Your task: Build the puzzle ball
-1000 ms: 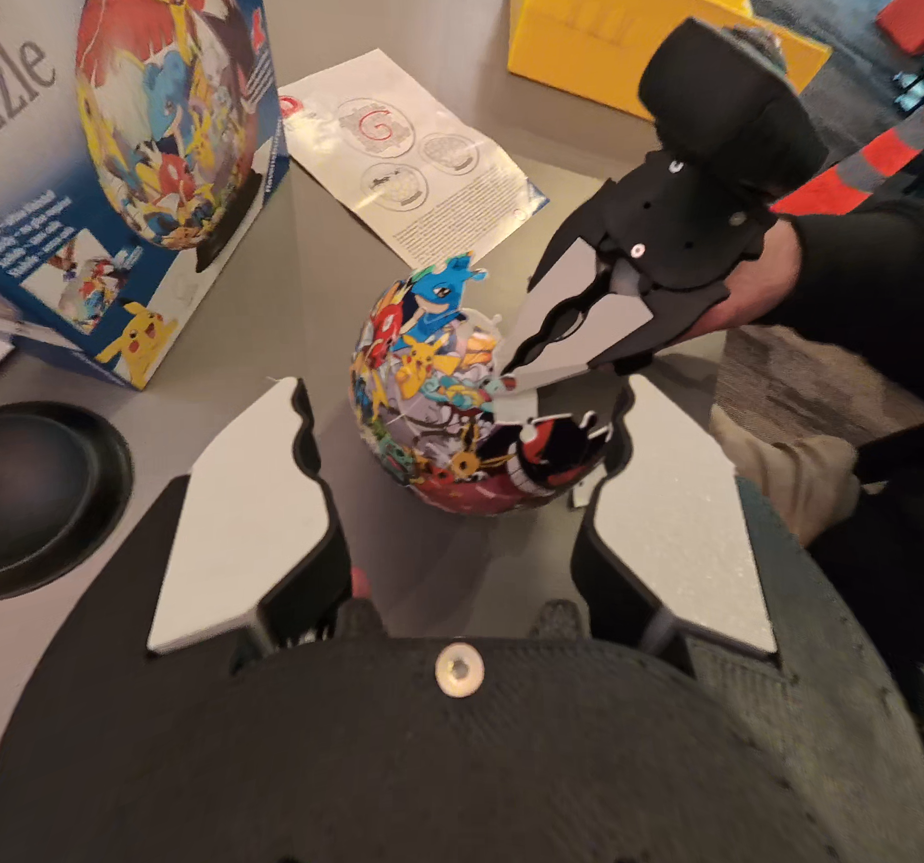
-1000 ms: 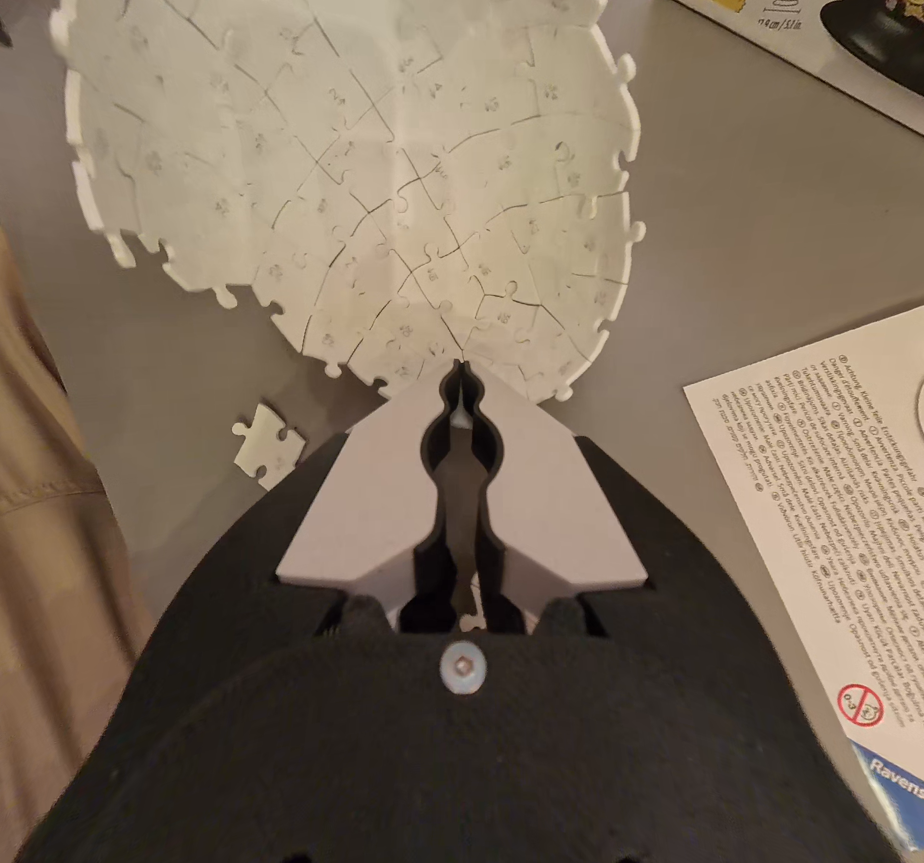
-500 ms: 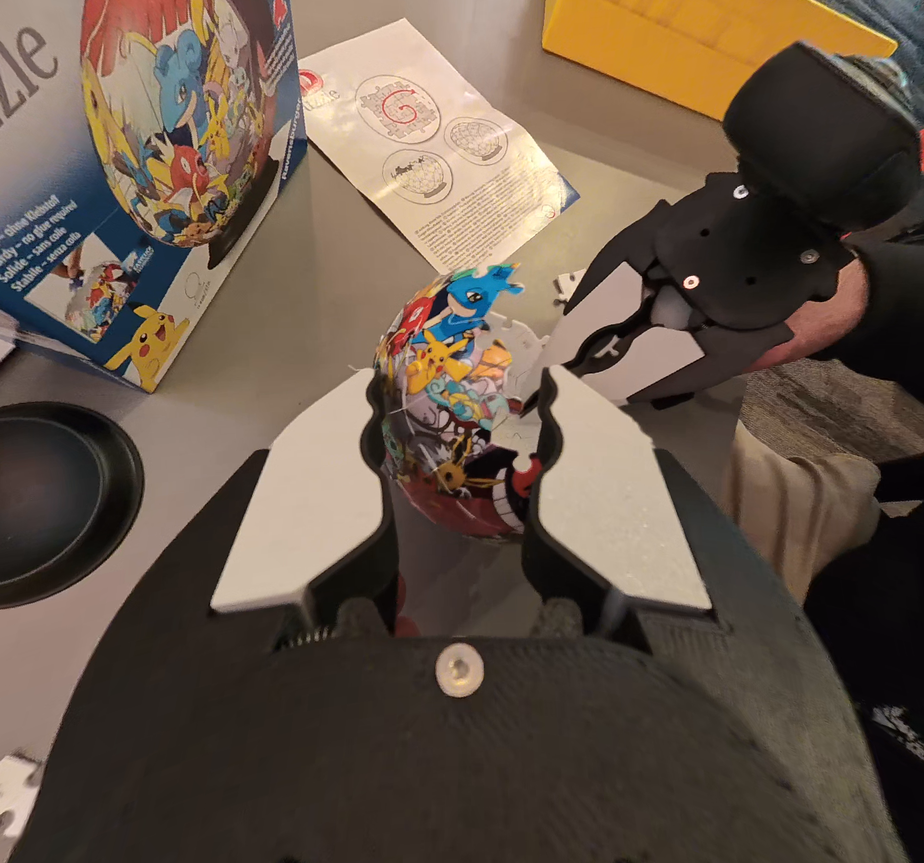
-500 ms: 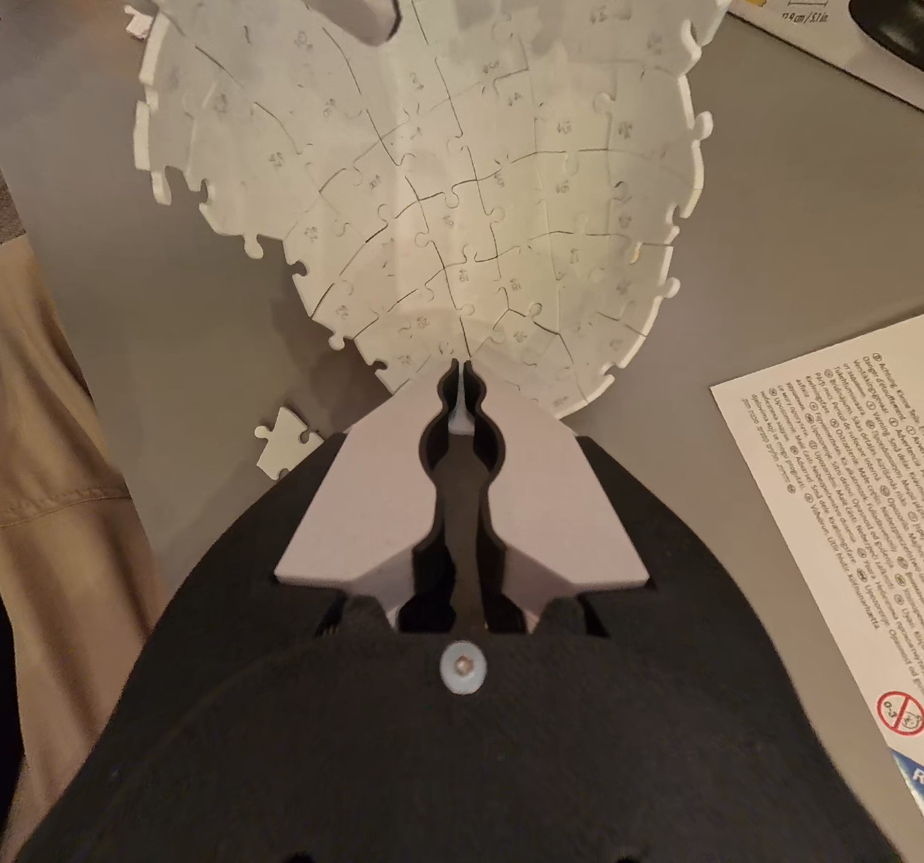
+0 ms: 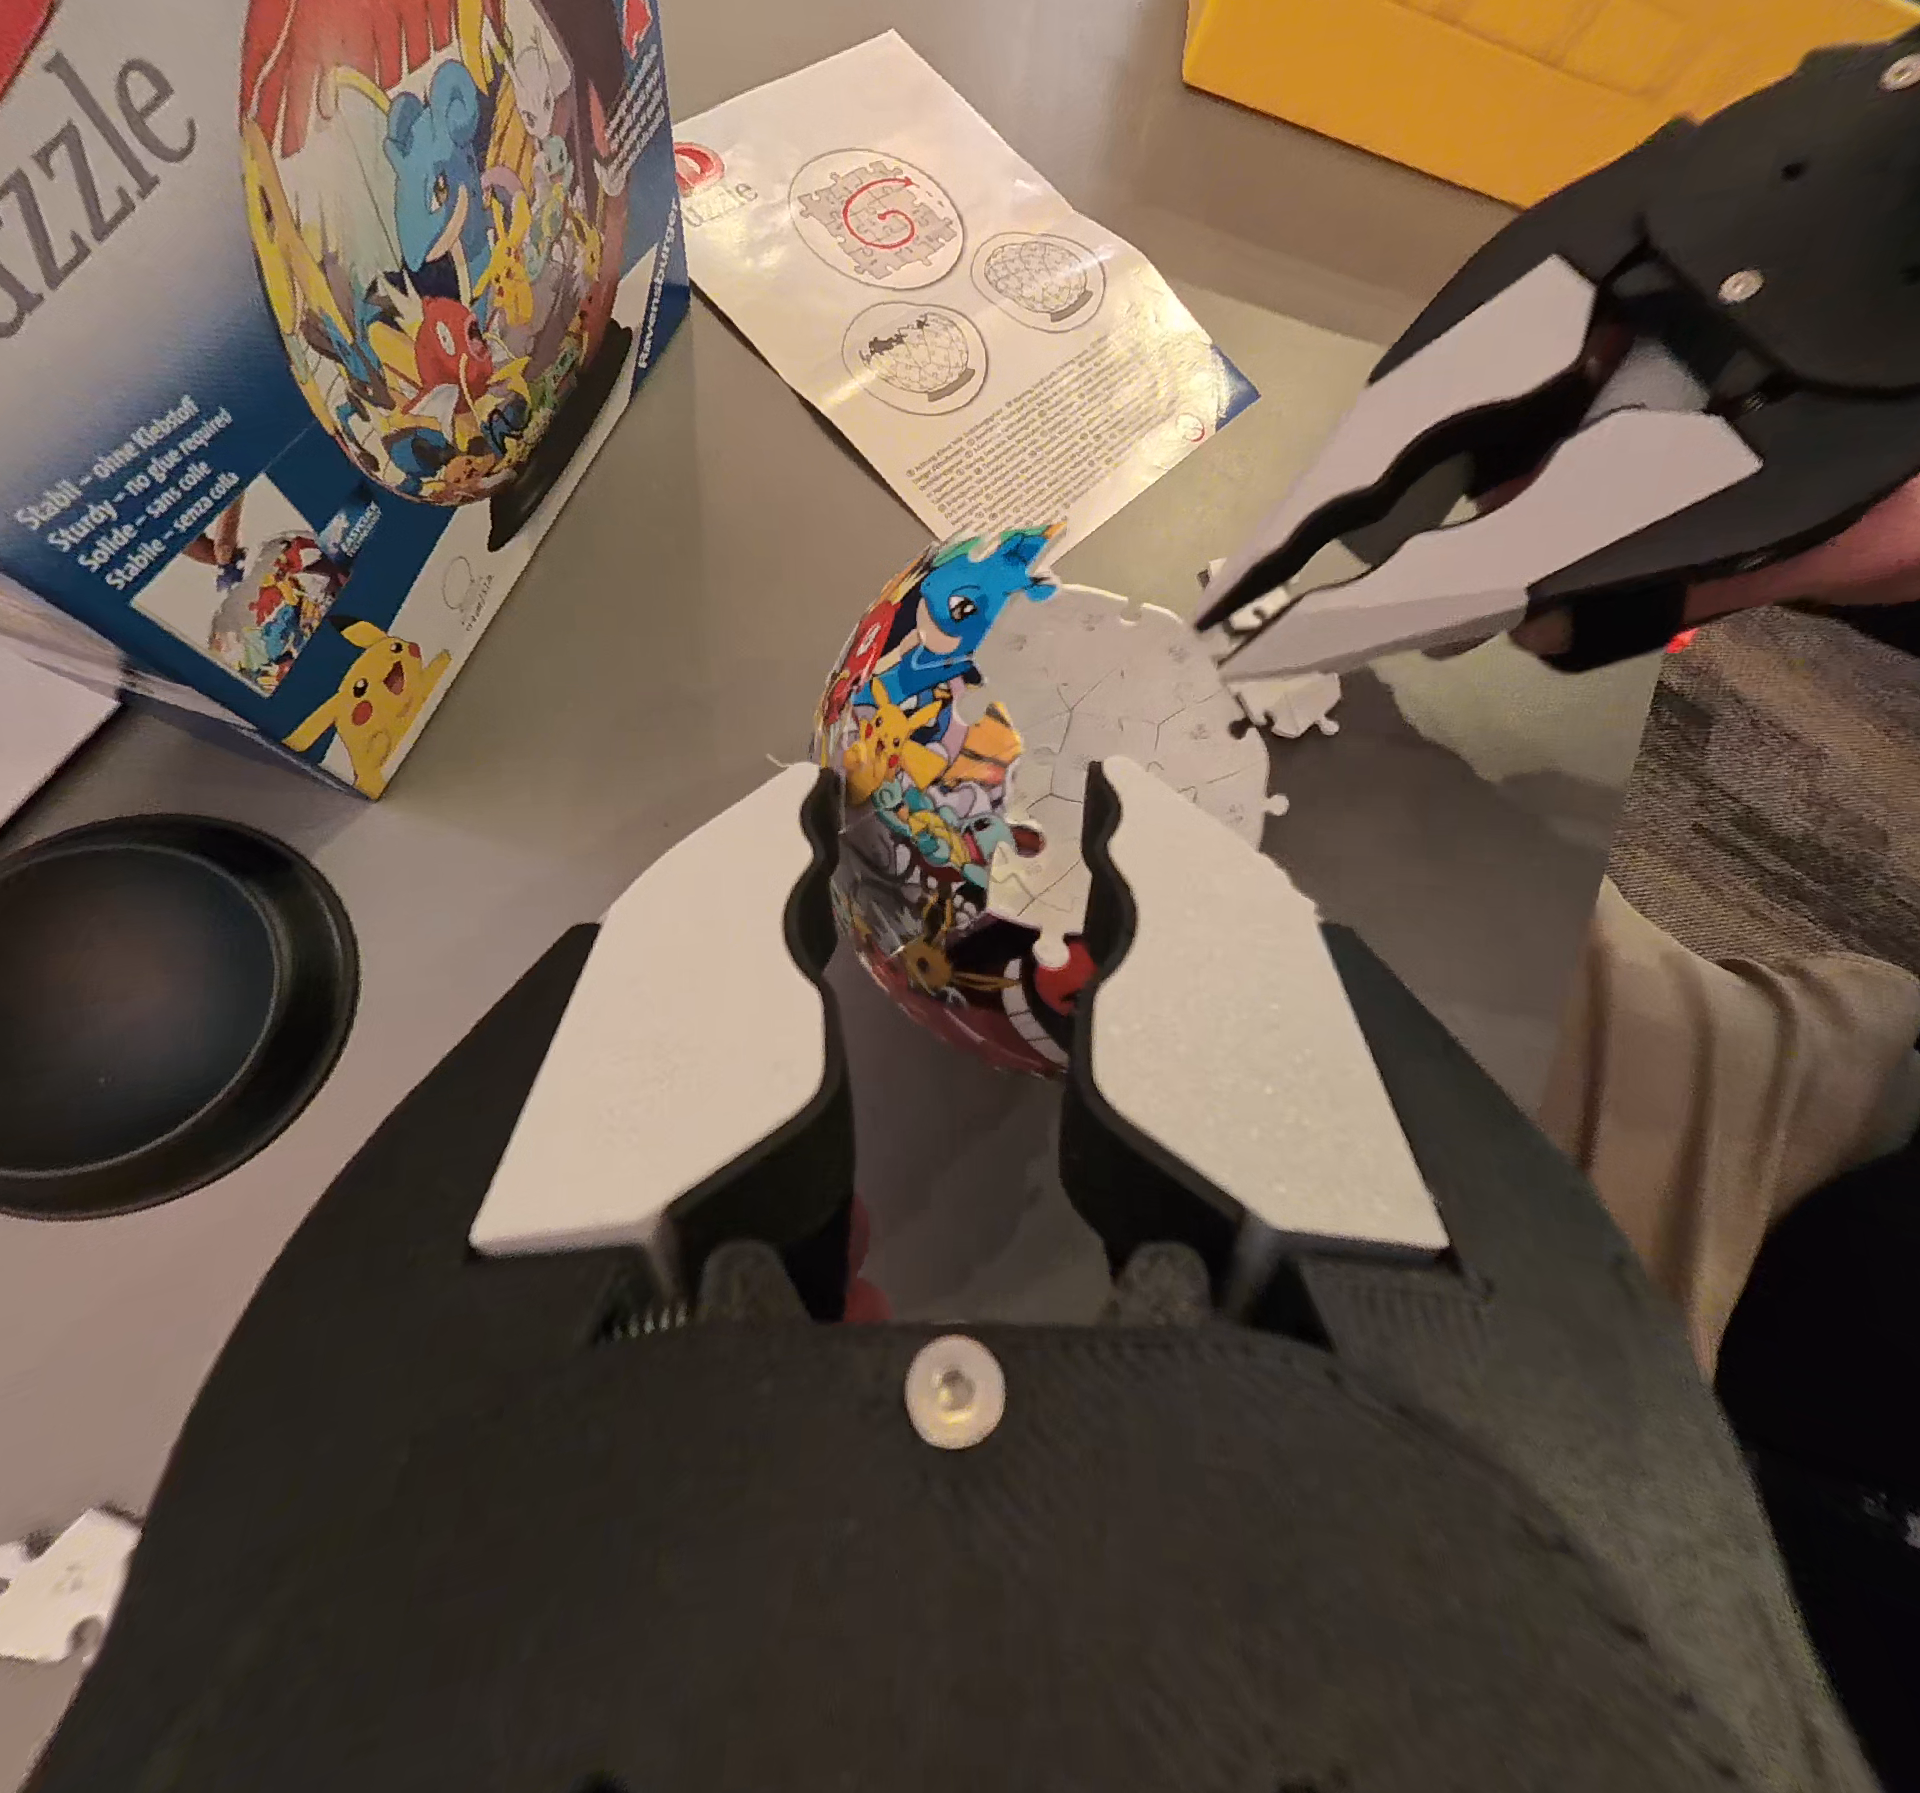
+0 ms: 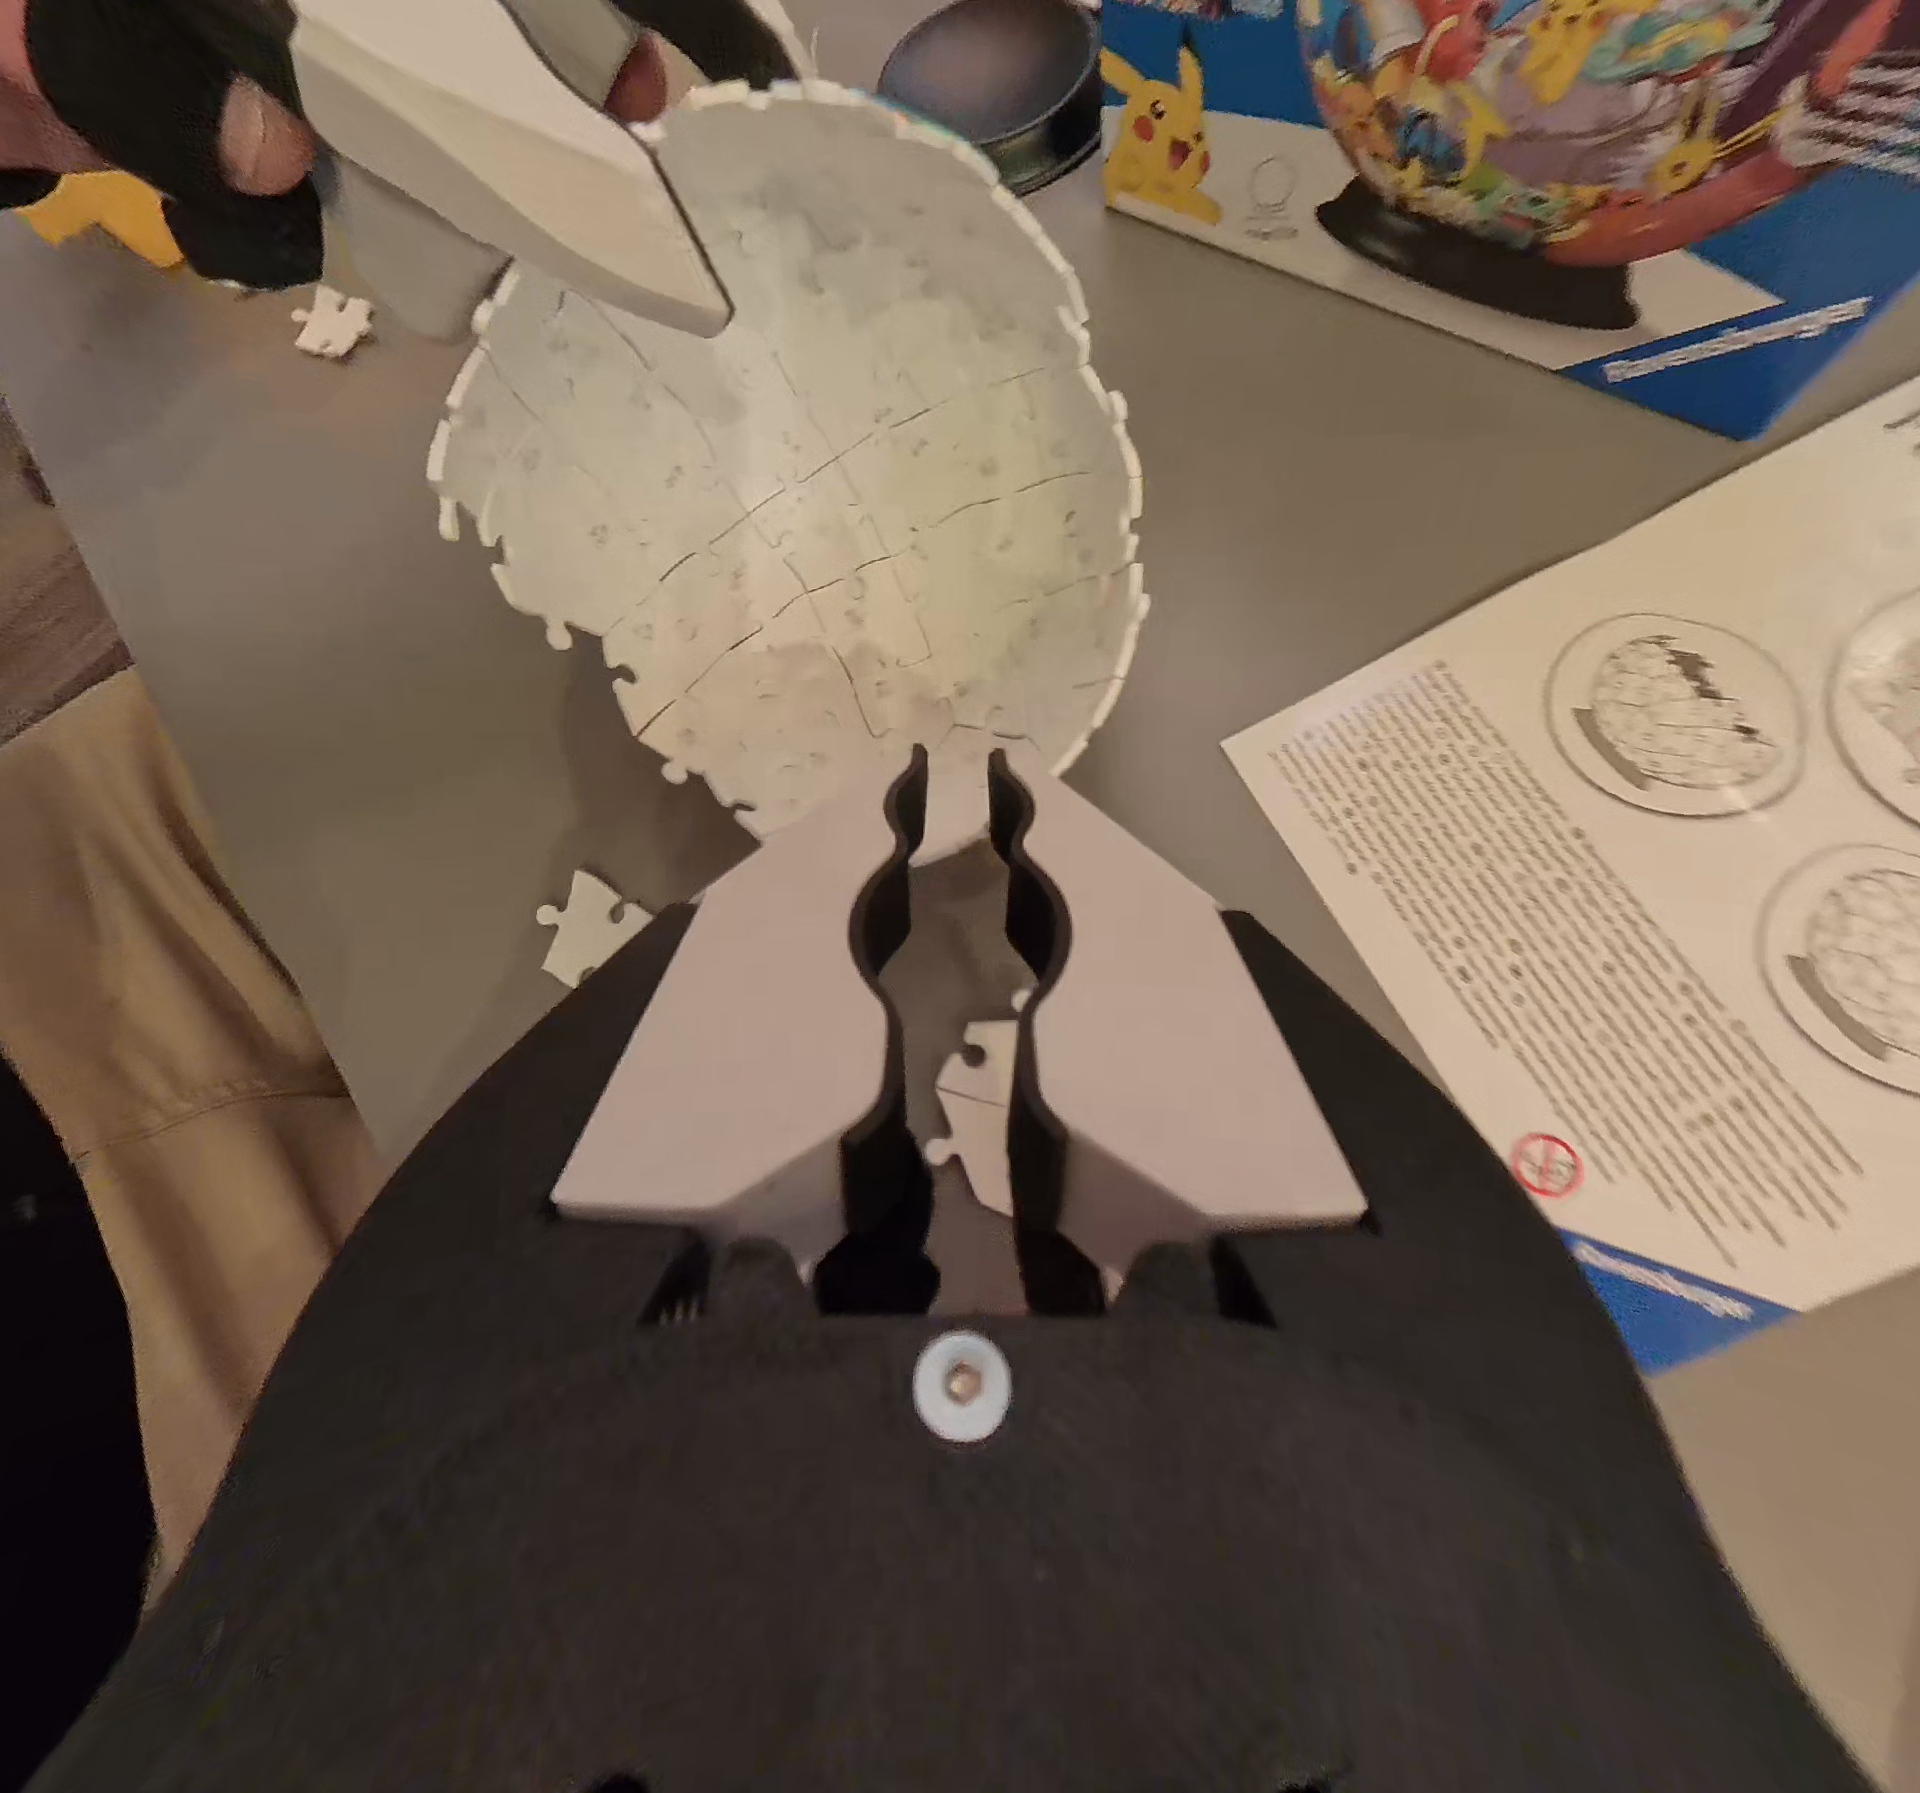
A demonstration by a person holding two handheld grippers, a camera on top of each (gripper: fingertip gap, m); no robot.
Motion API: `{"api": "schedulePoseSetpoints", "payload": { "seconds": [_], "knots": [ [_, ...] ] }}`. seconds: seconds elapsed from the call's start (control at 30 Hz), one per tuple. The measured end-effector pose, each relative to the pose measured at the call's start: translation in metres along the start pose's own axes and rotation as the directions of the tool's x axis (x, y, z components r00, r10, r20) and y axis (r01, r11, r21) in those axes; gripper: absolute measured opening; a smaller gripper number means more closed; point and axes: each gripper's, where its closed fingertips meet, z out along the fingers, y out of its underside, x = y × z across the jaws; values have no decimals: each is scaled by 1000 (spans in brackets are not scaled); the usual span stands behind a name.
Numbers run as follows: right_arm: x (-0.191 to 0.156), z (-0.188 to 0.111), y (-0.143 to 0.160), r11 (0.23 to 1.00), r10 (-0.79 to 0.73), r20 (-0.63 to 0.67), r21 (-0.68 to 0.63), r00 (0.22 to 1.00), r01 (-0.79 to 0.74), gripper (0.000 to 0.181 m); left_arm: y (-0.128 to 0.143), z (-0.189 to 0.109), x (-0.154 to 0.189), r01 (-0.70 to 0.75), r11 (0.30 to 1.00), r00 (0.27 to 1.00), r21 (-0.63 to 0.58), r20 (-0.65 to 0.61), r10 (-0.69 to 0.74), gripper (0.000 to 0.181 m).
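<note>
Left wrist view: your left tool [image 5: 956, 808] has its fingers part-closed around the half-built puzzle ball [image 5: 997, 808] on the table [image 5: 727, 580]; I can't tell if they actually touch it. Your right tool [image 5: 1221, 637] sits at the ball's white upper edge, tips nearly together. Puzzle box [image 5: 312, 289] at left, black stand [image 5: 156, 1005] beside it, instruction sheet [image 5: 966, 309] behind, yellow box [image 5: 1455, 18] far back.

Right wrist view: your right tool [image 6: 954, 767] is slightly apart, holding nothing, tips just at the ball [image 6: 810, 517] rim. Loose piece [image 6: 977, 1099] lies under the fingers, another [image 6: 582, 922] to the left.
</note>
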Motion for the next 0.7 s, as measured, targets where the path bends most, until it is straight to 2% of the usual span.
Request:
{"api": "schedulePoseSetpoints", "payload": {
  "seconds": [0.17,0.37,0.47,0.7],
  "knots": [
    [21,-4,2,998,63,-100,-17,993,-65,16,-2,0,1,-33,999,999,-2,28,33,39],
    [22,7,13,987,116,-58,-109,992,-121,15,-3,-2,4,-86,996,994,-18,69,87,36],
    [19,11,17,982,135,-36,-126,990,-139,6,-4,-2,5,-112,993,990,-26,86,114,36],
    [11,14,25,976,167,-1,-142,986,-165,7,-5,-4,10,-157,987,982,-39,102,161,35]
  ]
}}
